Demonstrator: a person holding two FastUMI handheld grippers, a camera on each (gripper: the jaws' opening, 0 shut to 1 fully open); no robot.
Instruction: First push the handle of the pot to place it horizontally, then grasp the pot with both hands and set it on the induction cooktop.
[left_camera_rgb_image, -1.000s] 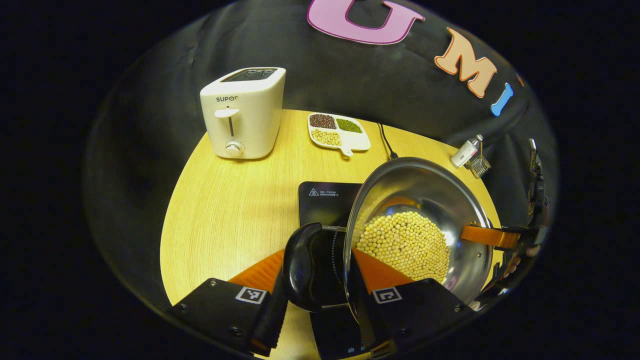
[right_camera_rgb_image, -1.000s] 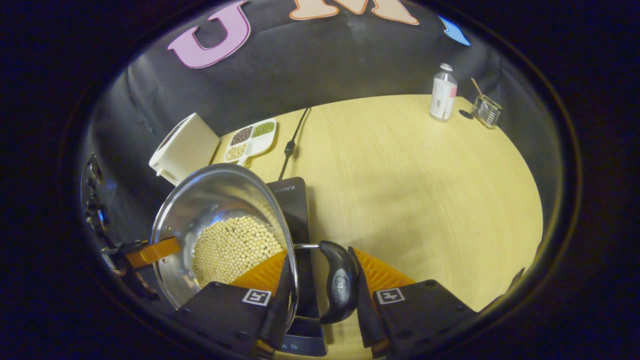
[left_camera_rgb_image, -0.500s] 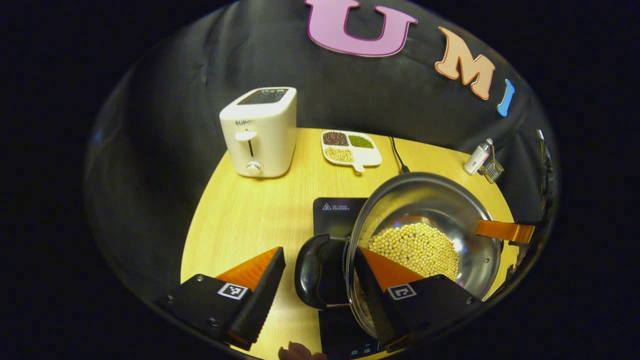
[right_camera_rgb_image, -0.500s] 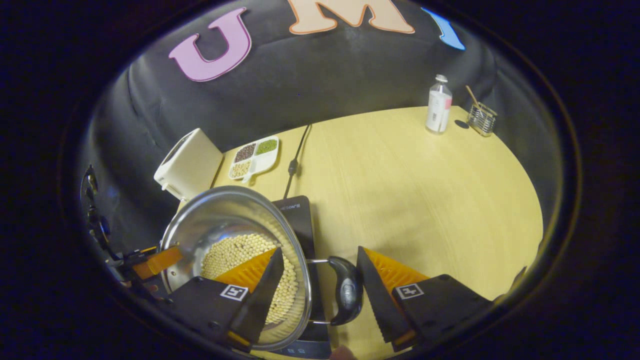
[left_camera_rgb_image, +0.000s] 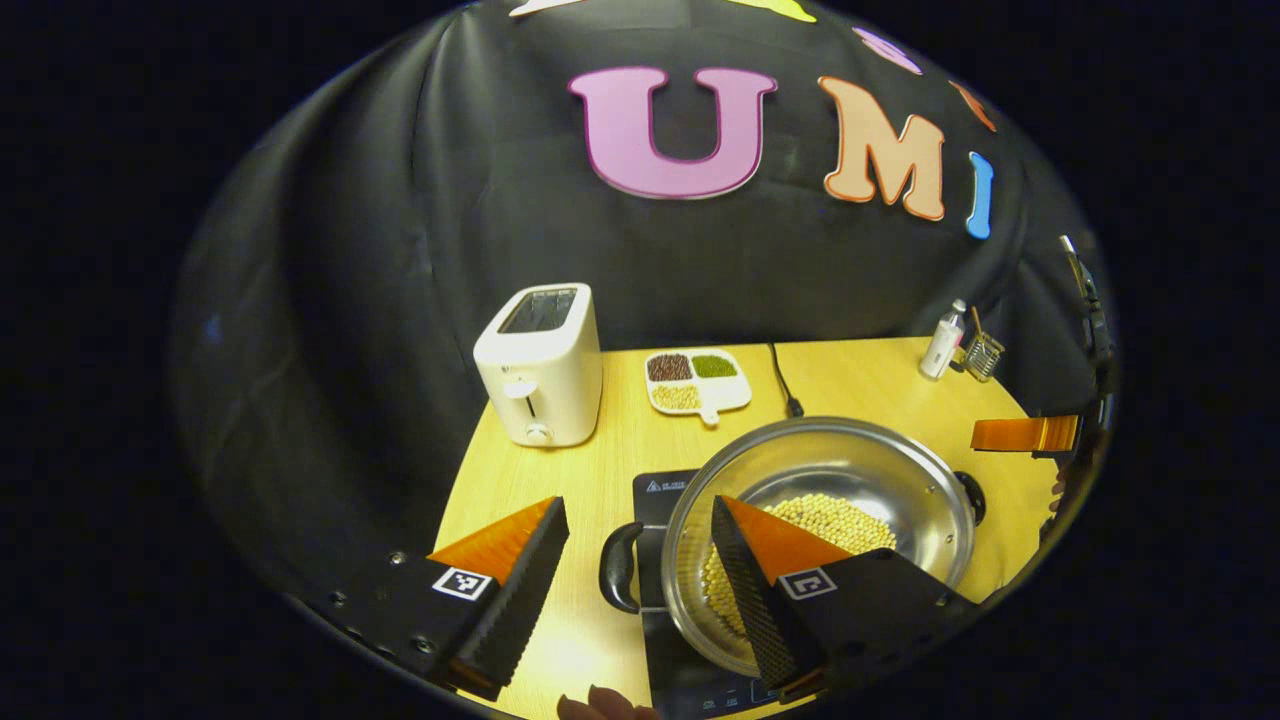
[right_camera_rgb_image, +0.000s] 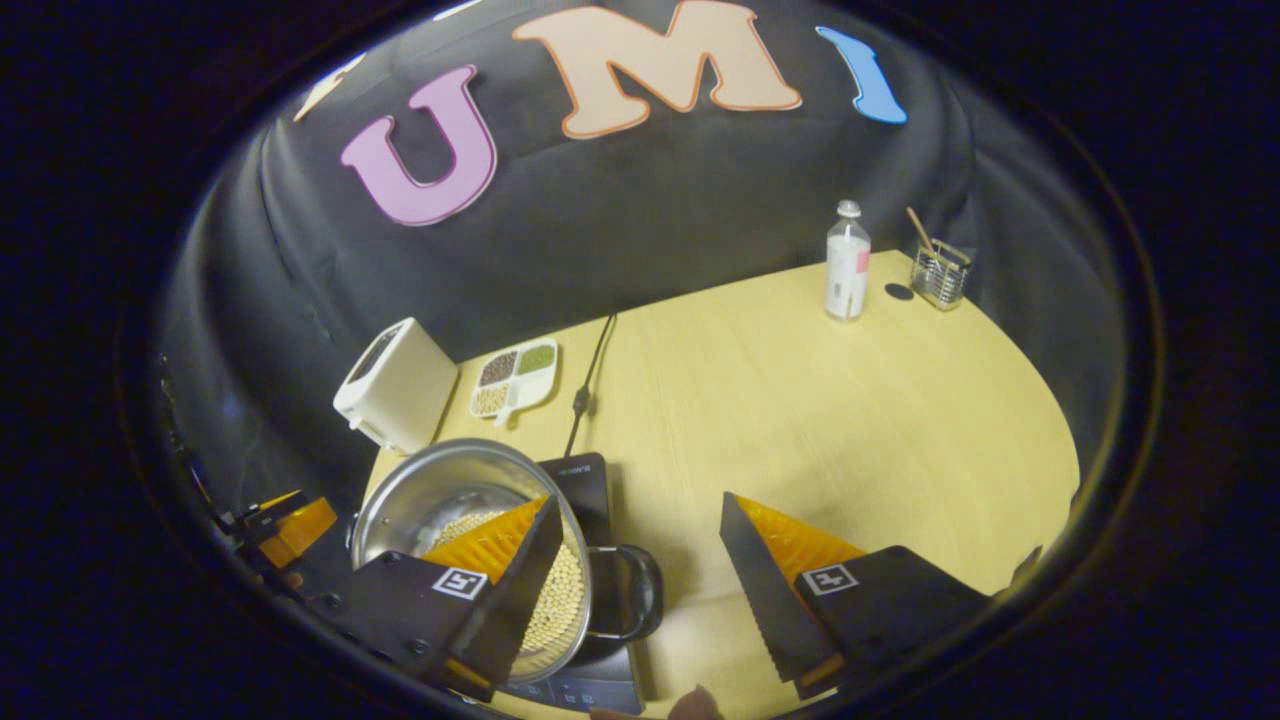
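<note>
Left gripper: fingers spread apart, gripping nothing. The pot's near black handle shows in the gap between them, lower down and untouched. Right gripper: fingers likewise spread wide and empty; the pot's other black handle shows just beside its left finger, with no contact visible.

The pot, stainless steel and holding pale beans, sits on the black induction cooktop at the near edge of the table. Both handles lie level. In the right gripper view the pot lies at the lower left, partly behind that gripper's left finger, with the cooktop showing under and beyond it.

Mid table, toward the far left corner: a white toaster and beside it a divided dish of beans. A black power cord runs from the cooktop to the far edge.

Far right corner: a bottle and a small wire holder, standing near each other.
</note>
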